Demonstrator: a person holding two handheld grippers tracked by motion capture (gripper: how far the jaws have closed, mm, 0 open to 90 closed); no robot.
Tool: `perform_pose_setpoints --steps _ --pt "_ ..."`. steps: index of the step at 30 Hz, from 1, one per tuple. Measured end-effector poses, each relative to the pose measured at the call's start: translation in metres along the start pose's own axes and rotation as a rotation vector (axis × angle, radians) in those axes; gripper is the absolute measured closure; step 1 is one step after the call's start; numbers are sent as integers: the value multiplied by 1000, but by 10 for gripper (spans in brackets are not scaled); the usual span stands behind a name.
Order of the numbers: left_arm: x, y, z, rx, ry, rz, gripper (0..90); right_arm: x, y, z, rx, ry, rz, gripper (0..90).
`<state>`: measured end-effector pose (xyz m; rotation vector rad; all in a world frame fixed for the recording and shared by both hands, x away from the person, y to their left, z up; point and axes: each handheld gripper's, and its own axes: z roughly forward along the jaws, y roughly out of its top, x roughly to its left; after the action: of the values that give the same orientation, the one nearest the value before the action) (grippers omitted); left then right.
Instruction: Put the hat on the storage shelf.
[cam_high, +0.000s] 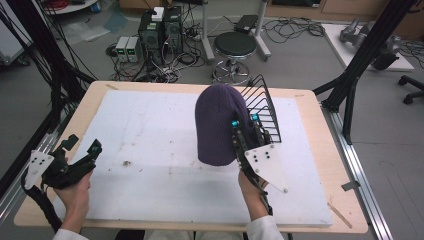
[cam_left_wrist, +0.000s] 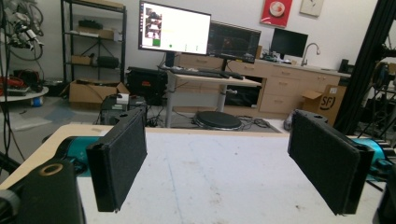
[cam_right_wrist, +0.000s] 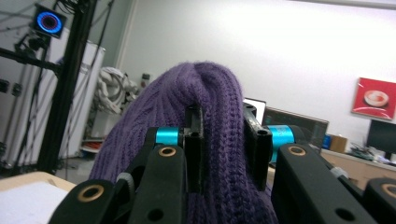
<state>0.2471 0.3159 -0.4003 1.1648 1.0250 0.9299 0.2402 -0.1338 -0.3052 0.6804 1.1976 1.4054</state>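
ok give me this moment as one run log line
right gripper: shut on purple hat, lifted off table | left gripper: open, nothing between jaws | wire rack: behind hat

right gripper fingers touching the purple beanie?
Touching. The right gripper view shows both fingers pressed into the purple beanie, knit bunched between them; the right gripper holds it up.

The purple hat (cam_high: 215, 125) is ribbed knitted wool, the rack (cam_high: 264, 107) thin black wire, the table (cam_high: 310, 107) pale wood.
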Motion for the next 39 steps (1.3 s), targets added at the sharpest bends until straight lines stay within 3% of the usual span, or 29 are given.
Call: perform_pose_setpoints --steps 9,13,28,29,34,35,36,37,39 --pt "-10 1 11 2 -61 -11 198 24 6 16 -22 32 19 744" --pt "-18 0 22 14 -110 -3 198 36 8 27 -28 40 53 743" --pt "-50 -6 56 33 -237 23 199 59 13 46 -67 45 85 741" --pt "-56 -8 62 40 -262 18 199 62 13 48 -71 49 87 741" --pt "-71 -9 70 39 -307 18 199 67 13 51 -73 64 98 741" --pt "-77 -9 74 38 -341 12 200 68 13 52 -73 67 99 741" --pt "-77 -9 74 38 -341 12 209 70 12 52 -74 67 101 741" --pt "-84 -10 78 35 -388 -13 222 70 12 53 -75 70 101 741" --pt "-87 -10 81 36 -407 -22 225 71 12 54 -79 73 105 741"
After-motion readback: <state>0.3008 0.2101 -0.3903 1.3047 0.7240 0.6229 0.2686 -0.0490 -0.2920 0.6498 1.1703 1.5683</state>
